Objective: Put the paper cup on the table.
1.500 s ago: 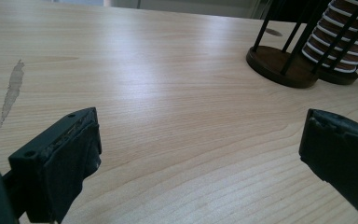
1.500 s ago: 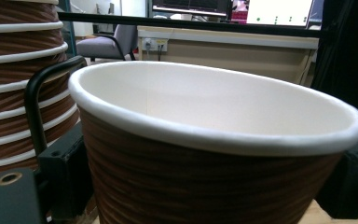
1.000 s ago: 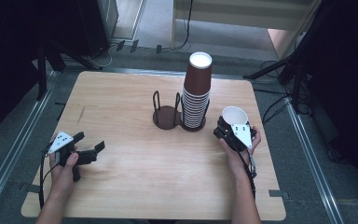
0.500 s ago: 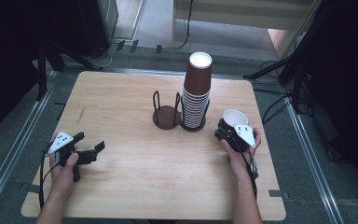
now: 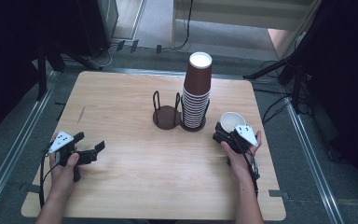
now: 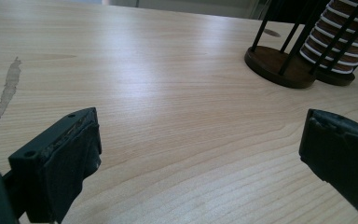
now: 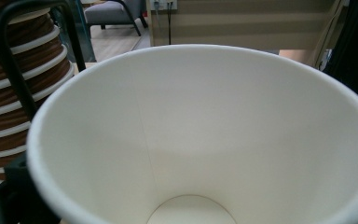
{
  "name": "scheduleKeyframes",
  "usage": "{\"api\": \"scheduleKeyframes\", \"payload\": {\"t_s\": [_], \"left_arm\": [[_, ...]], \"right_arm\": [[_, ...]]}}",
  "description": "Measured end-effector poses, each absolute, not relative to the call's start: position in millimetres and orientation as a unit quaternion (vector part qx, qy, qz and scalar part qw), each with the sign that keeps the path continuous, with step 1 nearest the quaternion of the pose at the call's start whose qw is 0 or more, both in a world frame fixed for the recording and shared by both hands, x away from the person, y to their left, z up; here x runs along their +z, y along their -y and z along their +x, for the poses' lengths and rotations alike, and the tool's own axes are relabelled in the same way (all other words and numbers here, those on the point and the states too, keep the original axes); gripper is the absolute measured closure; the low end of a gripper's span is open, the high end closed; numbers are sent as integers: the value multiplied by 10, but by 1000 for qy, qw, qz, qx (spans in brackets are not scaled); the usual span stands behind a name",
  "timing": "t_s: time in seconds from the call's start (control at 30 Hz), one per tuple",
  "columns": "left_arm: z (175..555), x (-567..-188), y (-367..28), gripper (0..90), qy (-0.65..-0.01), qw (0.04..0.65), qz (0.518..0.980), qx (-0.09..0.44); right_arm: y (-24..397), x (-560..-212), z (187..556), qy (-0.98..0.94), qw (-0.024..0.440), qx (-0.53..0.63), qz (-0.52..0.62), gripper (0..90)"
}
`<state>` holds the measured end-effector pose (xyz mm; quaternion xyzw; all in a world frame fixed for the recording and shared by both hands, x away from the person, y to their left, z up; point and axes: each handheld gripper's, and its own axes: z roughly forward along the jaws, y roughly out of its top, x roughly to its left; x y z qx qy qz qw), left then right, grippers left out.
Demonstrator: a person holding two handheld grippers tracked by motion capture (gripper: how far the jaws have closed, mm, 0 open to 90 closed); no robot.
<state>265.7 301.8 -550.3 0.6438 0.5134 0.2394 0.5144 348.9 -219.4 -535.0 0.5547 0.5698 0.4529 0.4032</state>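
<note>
A paper cup point(image 5: 232, 120), brown outside and white inside, is held at the table's right, just right of the cup stack. My right gripper point(image 5: 223, 131) is shut on it. In the right gripper view the cup's white inside point(image 7: 191, 140) faces the camera and hides most of the jaws. A tall stack of upside-down brown cups point(image 5: 197, 93) stands in a black wire holder. My left gripper point(image 5: 91, 141) rests low at the table's left, open, with bare wood between its jaws point(image 6: 200, 154).
An empty wire holder point(image 5: 167, 114) on a round dark base stands left of the stack, touching it. The wooden table point(image 5: 168, 182) has a grey smear point(image 6: 9, 88) near the left gripper. Stand legs and cables lie on the floor behind the table.
The right gripper has eased the cup very slightly lower. The left hand and its gripper have stayed put.
</note>
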Motion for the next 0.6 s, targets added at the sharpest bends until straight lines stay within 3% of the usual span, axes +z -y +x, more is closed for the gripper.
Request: {"api": "scheduleKeyframes", "payload": {"t_s": [0.6], "left_arm": [[2660, -5504, -3015, 0, -515, 513, 643, 240]], "right_arm": [[2200, -5152, 3253, -559, 395, 472, 556, 0]]}}
